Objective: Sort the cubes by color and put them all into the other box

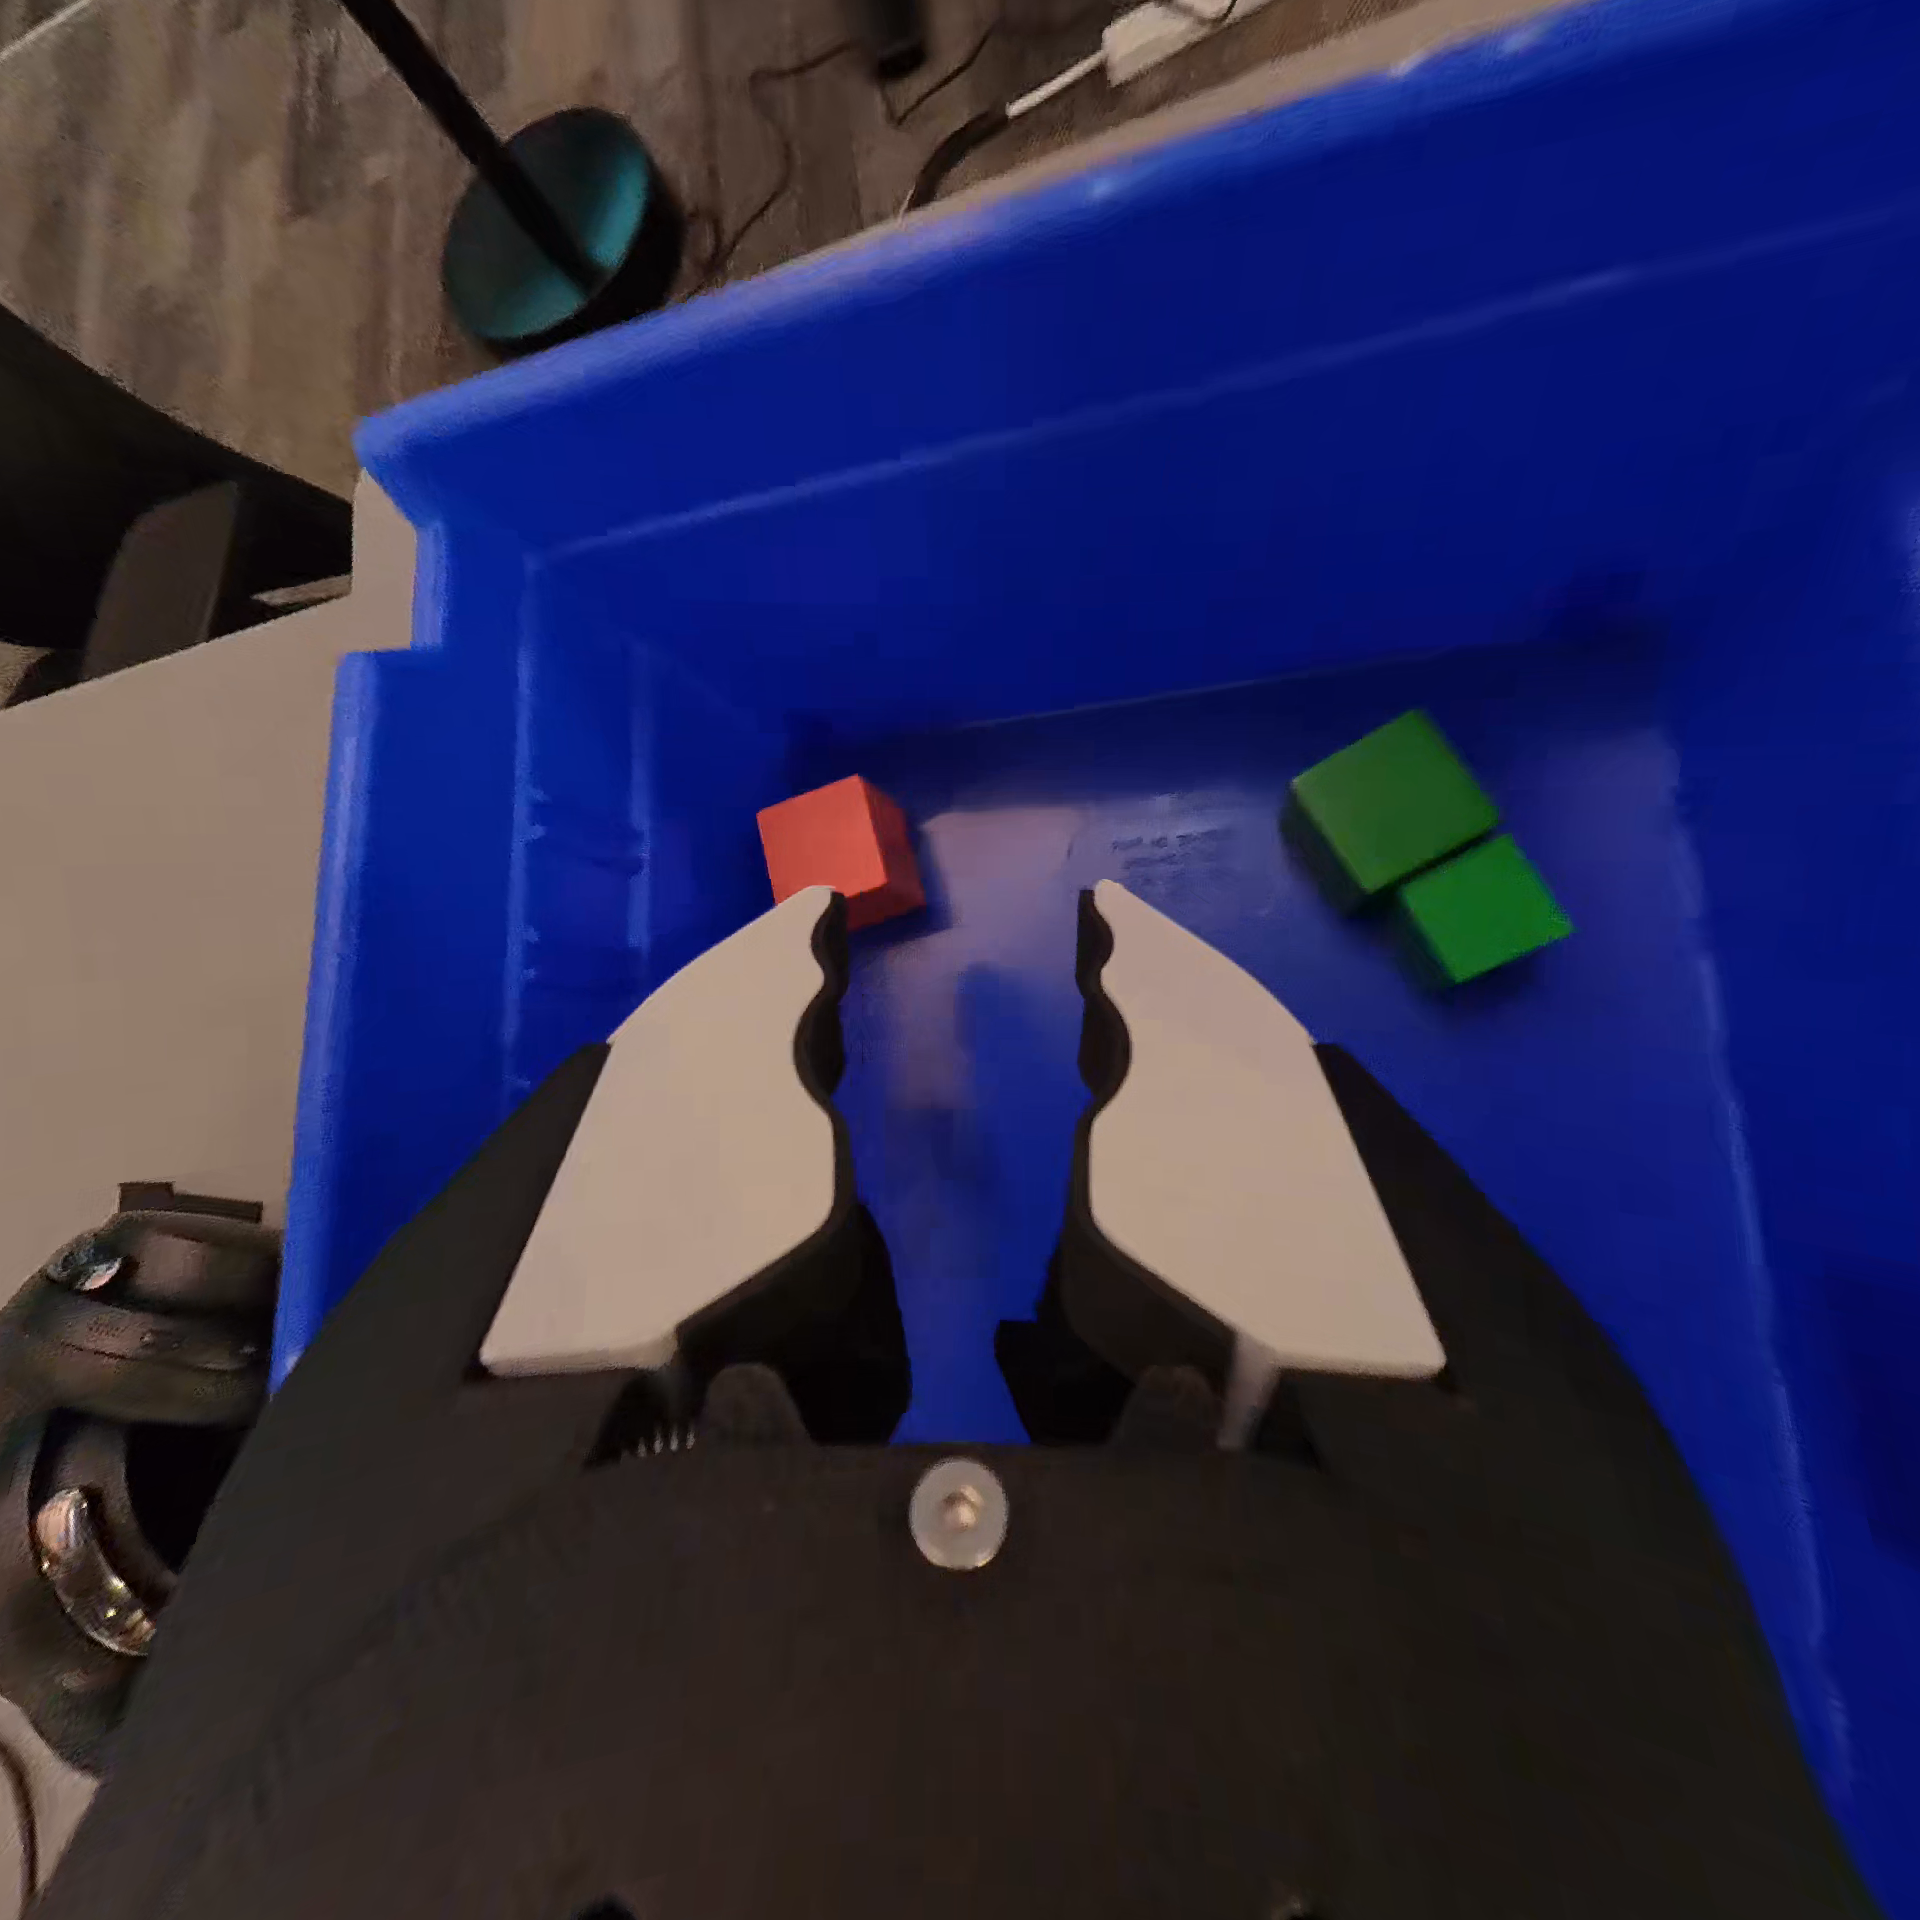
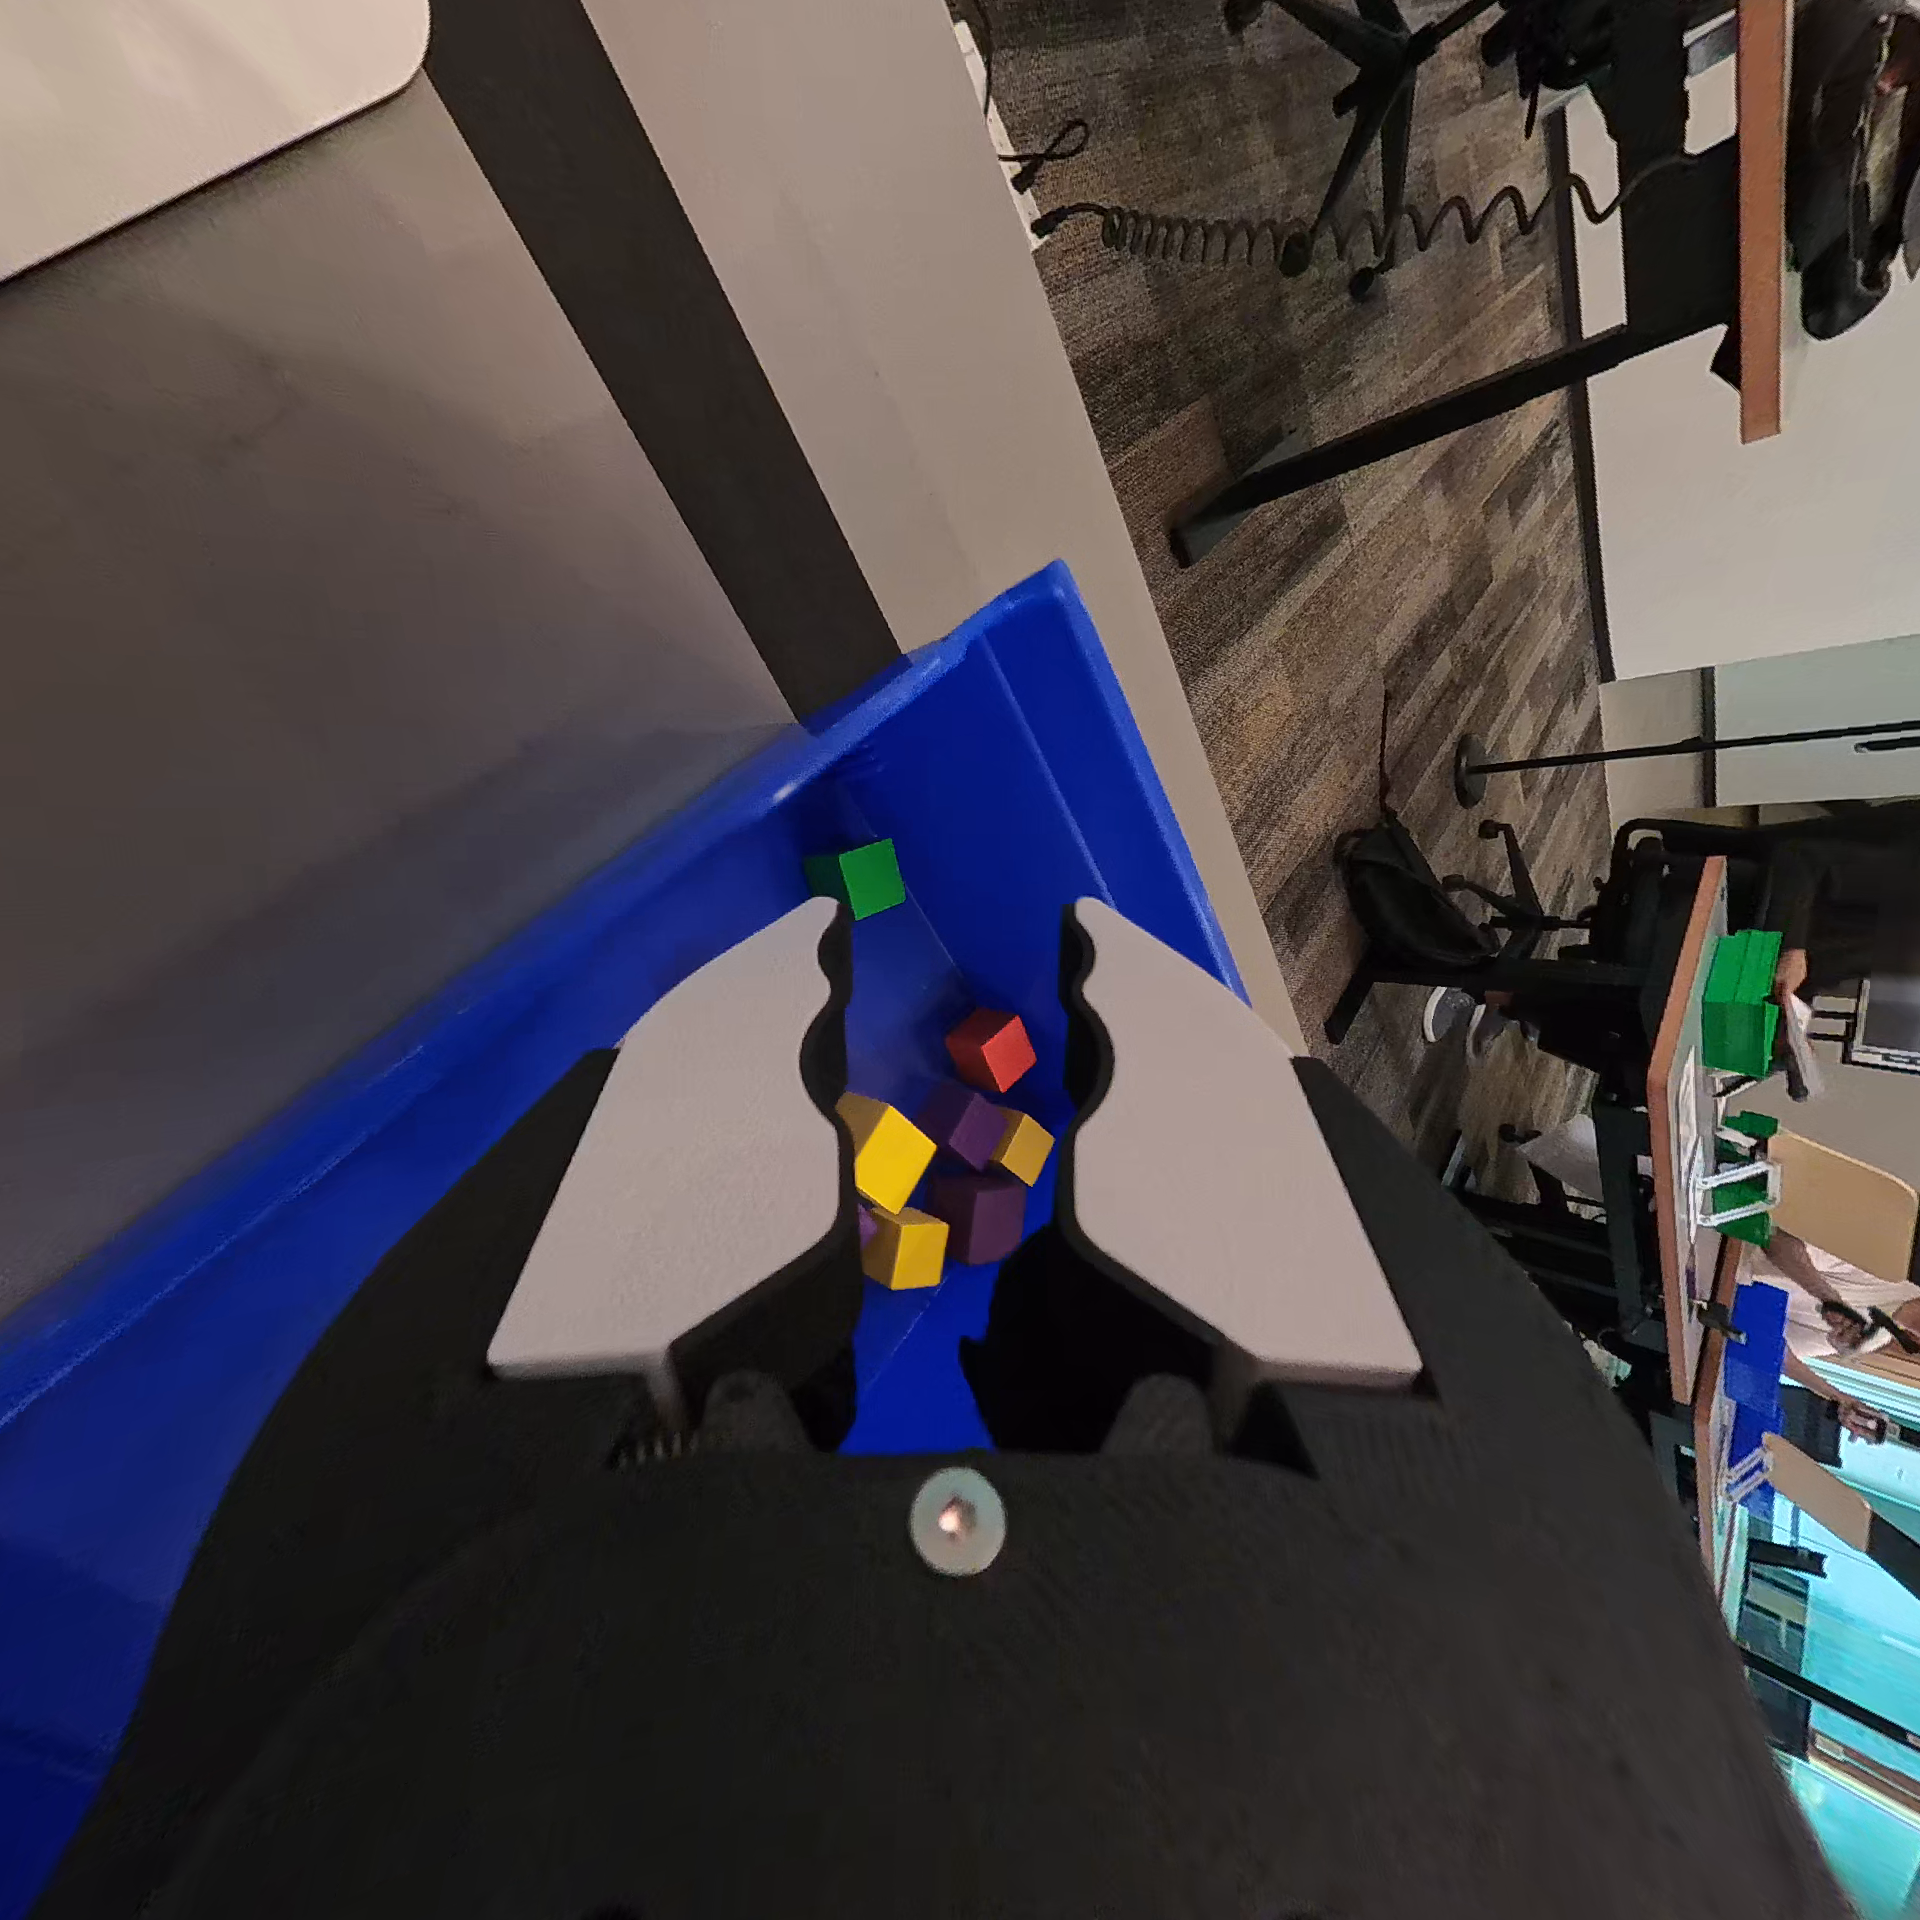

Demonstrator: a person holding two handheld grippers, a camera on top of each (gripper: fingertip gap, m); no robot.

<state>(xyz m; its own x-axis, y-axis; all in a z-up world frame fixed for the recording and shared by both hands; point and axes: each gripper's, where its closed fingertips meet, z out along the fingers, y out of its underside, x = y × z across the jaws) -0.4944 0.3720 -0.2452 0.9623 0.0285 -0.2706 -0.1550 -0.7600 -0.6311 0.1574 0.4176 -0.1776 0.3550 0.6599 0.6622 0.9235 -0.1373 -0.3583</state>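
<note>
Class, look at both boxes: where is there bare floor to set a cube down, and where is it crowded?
In the left wrist view, the blue box floor is bare between the red cube and the two touching green cubes. In the right wrist view, yellow cubes and purple cubes crowd together.

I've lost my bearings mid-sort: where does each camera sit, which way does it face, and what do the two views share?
Left wrist view: on the left gripper, looking down into a blue box holding one red cube and two green cubes; its open, empty fingers show.
Right wrist view: on the right gripper, looking down into a blue box with yellow cubes, purple cubes, a red cube and a green cube; open, empty fingers show.
Shared: blue box interiors, cubes, white table, patterned floor; whether it is the same box, I cannot tell.
</note>
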